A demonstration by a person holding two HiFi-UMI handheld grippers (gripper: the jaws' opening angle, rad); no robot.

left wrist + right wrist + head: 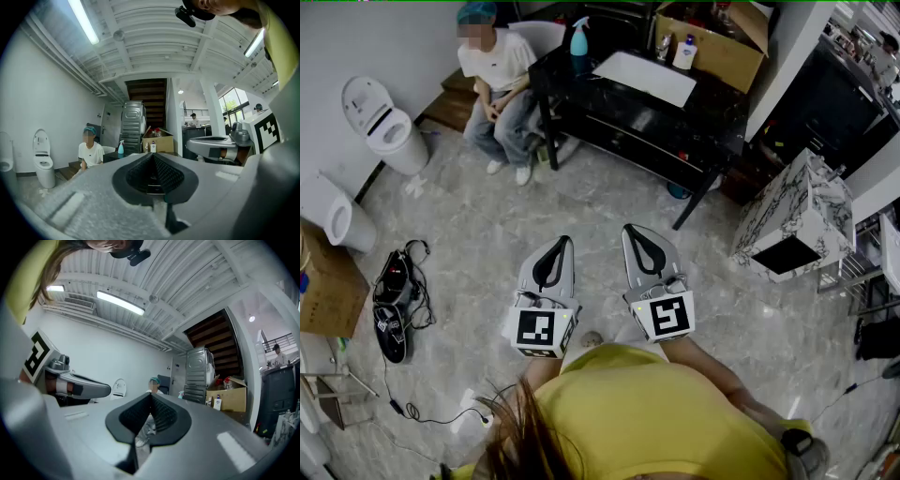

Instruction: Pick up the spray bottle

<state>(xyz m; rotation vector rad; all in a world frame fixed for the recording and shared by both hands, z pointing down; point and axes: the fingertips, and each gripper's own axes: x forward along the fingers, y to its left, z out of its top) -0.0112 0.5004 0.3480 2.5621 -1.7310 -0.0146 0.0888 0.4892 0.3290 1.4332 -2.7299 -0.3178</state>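
The spray bottle [579, 37] is light blue with a white trigger head and stands upright at the back left corner of a black table [675, 131], far ahead of me. It also shows small in the left gripper view as the spray bottle [121, 147], and in the right gripper view as the spray bottle [180, 393]. My left gripper [555, 246] and right gripper [633, 231] are side by side over the floor, level, well short of the table. Both are shut with nothing between their jaws; the tips meet in the left gripper [153, 154] and the right gripper [151, 394].
A person [497, 70] sits just left of the table. On the table are a white slab [645, 77], a white bottle [684, 52] and an open cardboard box [712, 42]. A toilet [380, 122], floor cables and devices [394, 305] lie left; a marble cabinet [797, 220] stands right.
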